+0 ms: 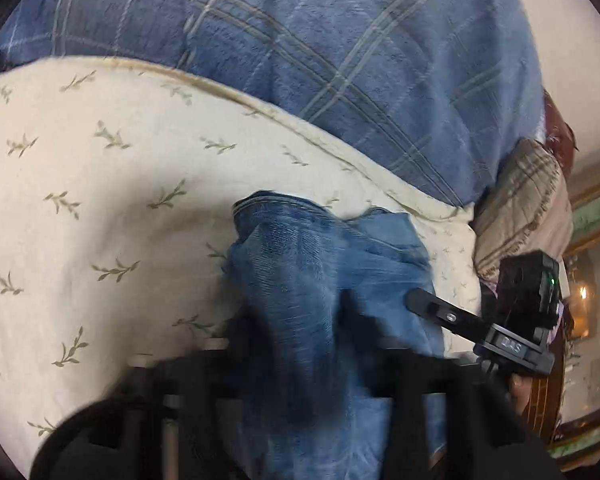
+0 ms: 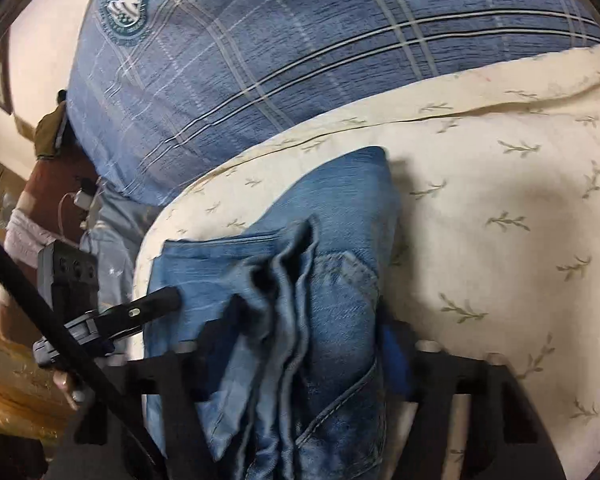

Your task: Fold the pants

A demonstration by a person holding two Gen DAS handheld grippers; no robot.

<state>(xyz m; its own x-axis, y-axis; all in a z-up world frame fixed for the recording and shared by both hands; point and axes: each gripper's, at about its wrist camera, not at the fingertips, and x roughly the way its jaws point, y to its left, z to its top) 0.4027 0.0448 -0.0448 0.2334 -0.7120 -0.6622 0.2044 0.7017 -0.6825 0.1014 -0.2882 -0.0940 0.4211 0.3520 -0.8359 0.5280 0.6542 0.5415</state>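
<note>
The blue denim pants lie bunched on the cream leaf-print bed sheet. My left gripper is shut on a fold of the denim, which drapes over and between its fingers. In the right wrist view the pants are gathered in thick folds, with a pocket seam showing. My right gripper is shut on that bunch of denim. The right gripper also shows in the left wrist view, touching the pants' right edge. The left gripper shows in the right wrist view at the pants' left edge.
A big blue plaid pillow lies at the head of the bed, also in the right wrist view. A brown plaid cushion sits at the bed's right end. Furniture and clutter stand beside the bed.
</note>
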